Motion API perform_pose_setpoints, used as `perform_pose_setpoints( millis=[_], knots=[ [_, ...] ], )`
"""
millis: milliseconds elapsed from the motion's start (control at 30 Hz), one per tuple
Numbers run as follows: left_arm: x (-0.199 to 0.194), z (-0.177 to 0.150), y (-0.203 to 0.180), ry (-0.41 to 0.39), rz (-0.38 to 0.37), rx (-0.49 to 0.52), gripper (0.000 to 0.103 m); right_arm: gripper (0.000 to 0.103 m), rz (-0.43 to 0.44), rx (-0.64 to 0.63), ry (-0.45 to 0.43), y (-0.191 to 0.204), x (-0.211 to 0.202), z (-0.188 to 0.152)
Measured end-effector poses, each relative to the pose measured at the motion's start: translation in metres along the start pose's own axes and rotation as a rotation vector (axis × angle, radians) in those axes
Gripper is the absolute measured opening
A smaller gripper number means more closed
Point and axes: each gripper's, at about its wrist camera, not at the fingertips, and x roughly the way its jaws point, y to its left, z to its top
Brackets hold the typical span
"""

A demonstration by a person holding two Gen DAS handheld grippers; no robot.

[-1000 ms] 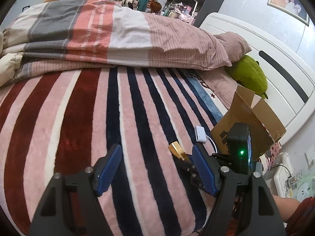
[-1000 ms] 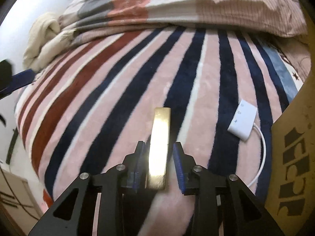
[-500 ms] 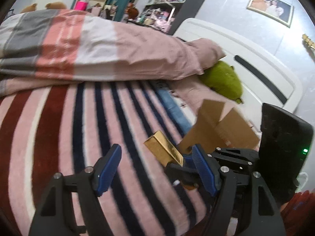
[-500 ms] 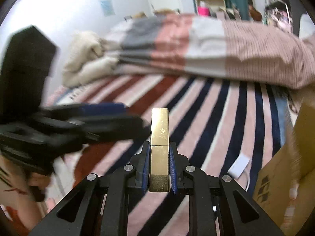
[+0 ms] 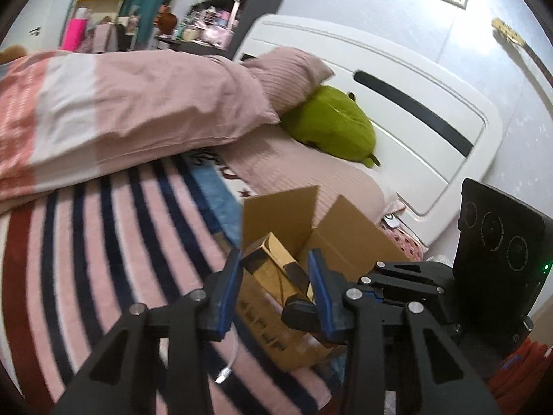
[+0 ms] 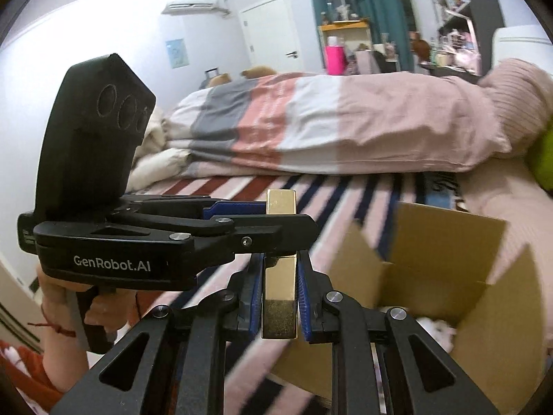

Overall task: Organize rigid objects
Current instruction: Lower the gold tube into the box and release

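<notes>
1. Right tongs: clamped together on the near half of the gold bar. A second ago they stood apart around it on the striped blanket; now we hold it clear of the bedding, pointing straight out from these tongs.
2. Left tongs: wide apart and empty half a second ago. Their jaws have just been closing, with the far half of the bar between them. Their pads appear to bear on its sides, crosswise to our right-hand grip.
3. Meaning for the task: we judge the bar to be lifted and mid-handover, or steadied by both tongs, before it goes into the cardboard box. It is not yet boxed.
4. Box: open, flaps up, just beyond and to the right of the right tongs, below the bar. The near flap edge stands close beside the bar's path and could catch it.
5. White cable: on the blanket under the left tongs, touching the box's foot.
6. Open room: bare blanket lies ahead and left of both tongs. The folded quilt bounds it farther ahead. The green plush and the headboard lie beyond the box, well apart.
7. Caution: the two tongs are crossed closely, so one must let go before either swings.
</notes>
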Motion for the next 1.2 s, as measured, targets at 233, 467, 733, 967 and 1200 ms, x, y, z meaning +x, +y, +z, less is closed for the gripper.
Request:
perform_pose_setpoints(
  millis=[233, 467, 733, 967, 1200],
  knots=[
    [0.057, 0.012, -0.030, 0.098, -0.025, 0.033, 0.036, 0.013, -0.045, 0.090, 0.015, -0.053, -0.019, -0.013],
    [0.085, 0.011, -0.039, 0.163, 0.002, 0.050, 0.036, 0.013, -0.076, 0.119, 0.060, -0.080, -0.017, -0.025],
    [0.077, 0.009, -0.044, 0.160, 0.075, 0.090, 0.068, 0.036, -0.081, 0.100, 0.095, -0.080, -0.017, -0.028],
    [0.049, 0.003, -0.044, 0.120, 0.104, 0.098, 0.079, 0.060, -0.105, 0.071, 0.107, -0.069, -0.023, -0.030],
    [0.013, -0.004, -0.030, 0.069, 0.123, 0.073, 0.080, 0.064, -0.149, 0.055, 0.112, -0.058, -0.029, -0.025]
  ],
)
